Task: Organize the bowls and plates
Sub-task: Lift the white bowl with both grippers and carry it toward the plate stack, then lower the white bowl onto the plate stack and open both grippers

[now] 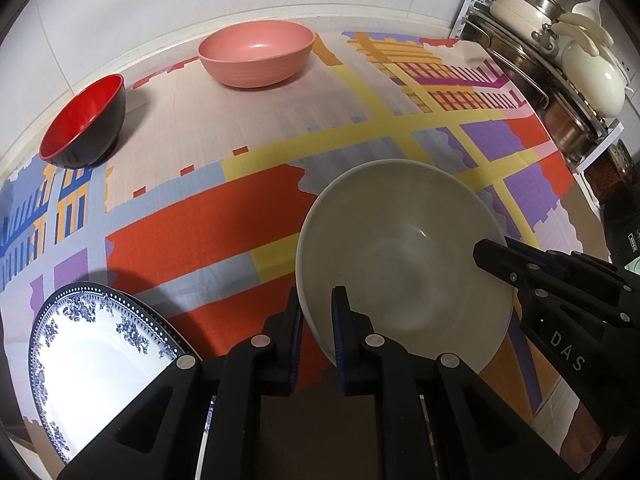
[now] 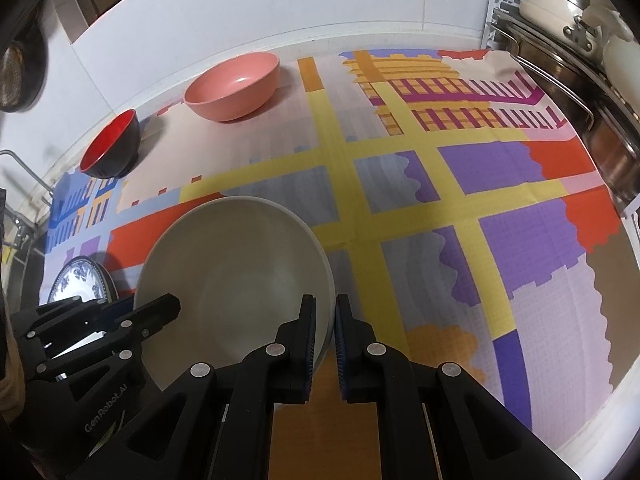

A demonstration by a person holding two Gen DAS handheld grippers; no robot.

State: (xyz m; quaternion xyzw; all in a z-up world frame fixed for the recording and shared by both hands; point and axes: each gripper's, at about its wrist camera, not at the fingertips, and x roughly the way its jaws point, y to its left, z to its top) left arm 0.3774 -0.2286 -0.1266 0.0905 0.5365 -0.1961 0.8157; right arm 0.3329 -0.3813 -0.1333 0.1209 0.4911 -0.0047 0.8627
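Currently both grippers are pinching opposite sides of the beige bowl (image 1: 404, 256), which is sitting tilted over the patterned mat (image 1: 224, 216) near its front edge. The left gripper (image 1: 318, 336) is straddling the bowl's near-left rim, one finger outside the wall and one inside, and its jaws are clamped on that rim. The right gripper (image 2: 325, 340) is doing the same on the opposite rim, jaws closed onto the wall.

Doing this step well probably means keeping both grips level with each other, since the bowl is already tipping and a rim pinch gives little purchase on a smooth glazed wall. Moving the two hands together at one pace should stop the rim from twisting out of either grip.

Whether the bowl's base is touching the mat is hard to tell. The pink bowl (image 1: 256, 54) is standing at the back edge, well apart, and looks like a likely nesting target; the red-and-black bowl (image 1: 82, 122) is sitting to its left. The blue-patterned plate (image 1: 96, 352) is lying just beside the left gripper, so the carry path should be staying clear of it.
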